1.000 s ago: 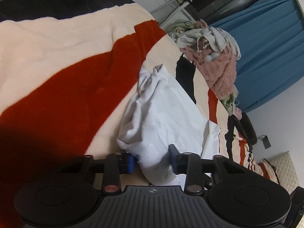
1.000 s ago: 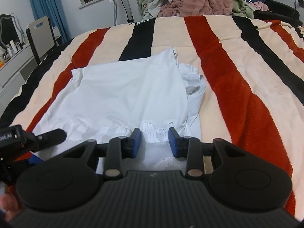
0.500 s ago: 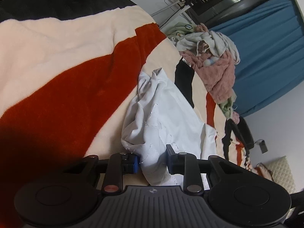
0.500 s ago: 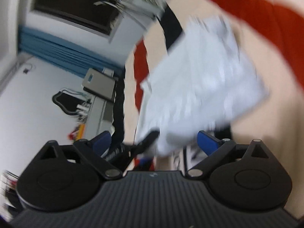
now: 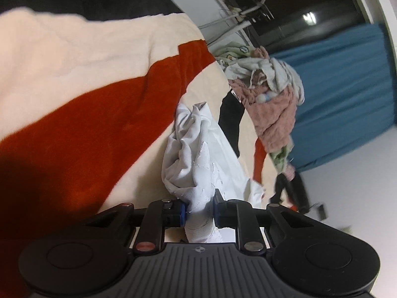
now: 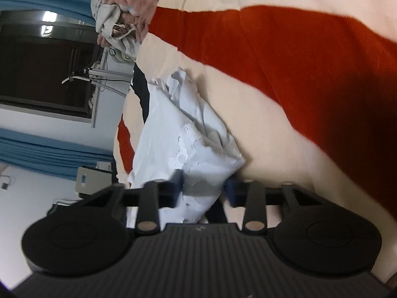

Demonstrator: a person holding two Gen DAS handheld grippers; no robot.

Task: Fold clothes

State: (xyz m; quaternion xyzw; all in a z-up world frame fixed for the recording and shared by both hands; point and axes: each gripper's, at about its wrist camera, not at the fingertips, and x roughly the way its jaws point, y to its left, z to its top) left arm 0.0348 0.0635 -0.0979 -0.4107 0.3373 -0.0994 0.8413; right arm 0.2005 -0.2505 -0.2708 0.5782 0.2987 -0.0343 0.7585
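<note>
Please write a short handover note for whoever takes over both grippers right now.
Left gripper: shut on a bunched edge of the white shirt.
Right gripper: fingers either side of another part of the shirt; the view is blurred, so I cannot tell whether it grips.
The shirt lies crumpled on the striped blanket, with the unfolded pile at the far end.
Done: shirt taken up at one edge, nothing more.
Left: confirm the right grip, make a neat fold, lay it flat, then probably work through the pile.
</note>
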